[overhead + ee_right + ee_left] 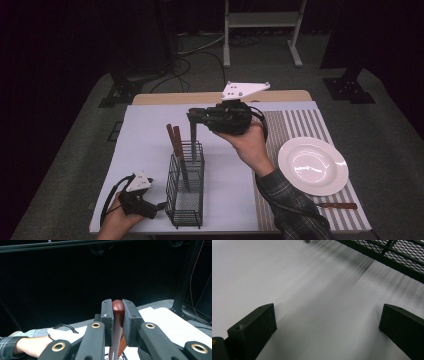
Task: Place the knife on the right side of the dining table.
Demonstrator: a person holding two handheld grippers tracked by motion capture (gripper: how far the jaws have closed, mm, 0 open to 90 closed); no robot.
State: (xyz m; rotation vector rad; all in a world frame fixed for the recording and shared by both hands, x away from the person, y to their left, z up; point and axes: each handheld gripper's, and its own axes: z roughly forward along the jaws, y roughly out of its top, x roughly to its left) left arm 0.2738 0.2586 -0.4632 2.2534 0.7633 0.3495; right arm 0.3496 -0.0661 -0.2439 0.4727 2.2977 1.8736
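Note:
A black wire basket (185, 192) stands near the table's front on a white mat (145, 135). Two brown-handled utensils (174, 138) lean in its far end. Above that end my right gripper (193, 118) is shut on the top of a third brown-handled utensil (193, 142), which hangs straight down into the basket. In the right gripper view the jaws pinch the rounded red-brown handle end (118, 311) of that utensil. My left gripper (159, 205) rests low beside the basket's front left. Its jaws stand open over bare mat (327, 311), with the basket's mesh (392, 255) just beyond.
A white plate (313, 166) sits on a striped placemat (295, 125) at the right. A brown-handled knife (337, 205) lies in front of the plate near the table edge. A white metal stand (262, 20) is on the floor behind the table.

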